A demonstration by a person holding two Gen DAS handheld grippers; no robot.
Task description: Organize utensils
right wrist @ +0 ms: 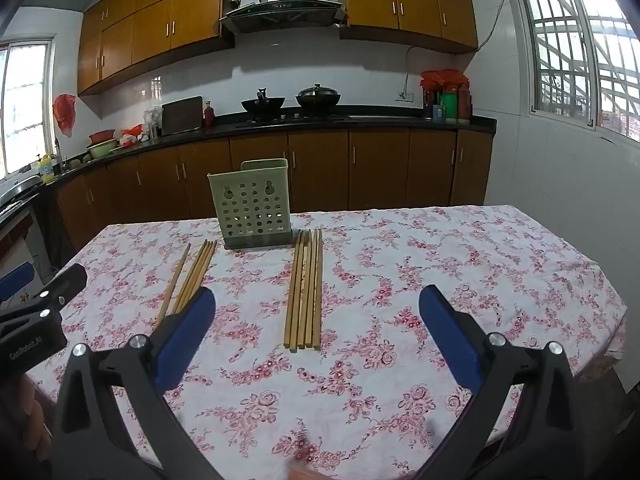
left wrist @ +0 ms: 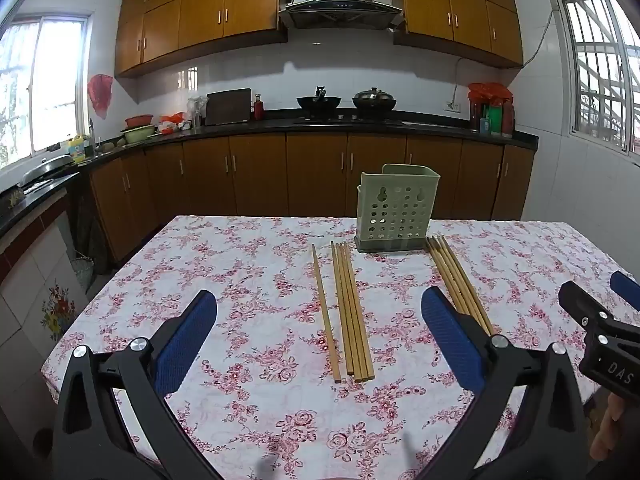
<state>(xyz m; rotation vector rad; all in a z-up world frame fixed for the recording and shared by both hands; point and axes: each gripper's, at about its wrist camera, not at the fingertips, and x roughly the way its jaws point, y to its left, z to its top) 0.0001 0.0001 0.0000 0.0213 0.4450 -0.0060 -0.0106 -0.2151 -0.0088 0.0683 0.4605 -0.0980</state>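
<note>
A pale green perforated utensil holder (left wrist: 394, 209) stands upright on the floral table (left wrist: 256, 408); it also shows in the right wrist view (right wrist: 255, 209). Left of it lie a single wooden chopstick (left wrist: 326, 314) and a bundle of several chopsticks (left wrist: 352, 312). Right of it lies a second bundle (left wrist: 460, 284), which shows centrally in the right wrist view (right wrist: 305, 288). My left gripper (left wrist: 320, 308) is open and empty above the table, with the left chopsticks between its fingers. My right gripper (right wrist: 316, 306) is open and empty near the second bundle.
The table's left edge drops to a tiled cabinet and floor (left wrist: 48, 288). A black kitchen counter (left wrist: 320, 124) with woks, bowls and bottles runs along the far wall. The right gripper's body (left wrist: 600, 336) shows at the right of the left wrist view.
</note>
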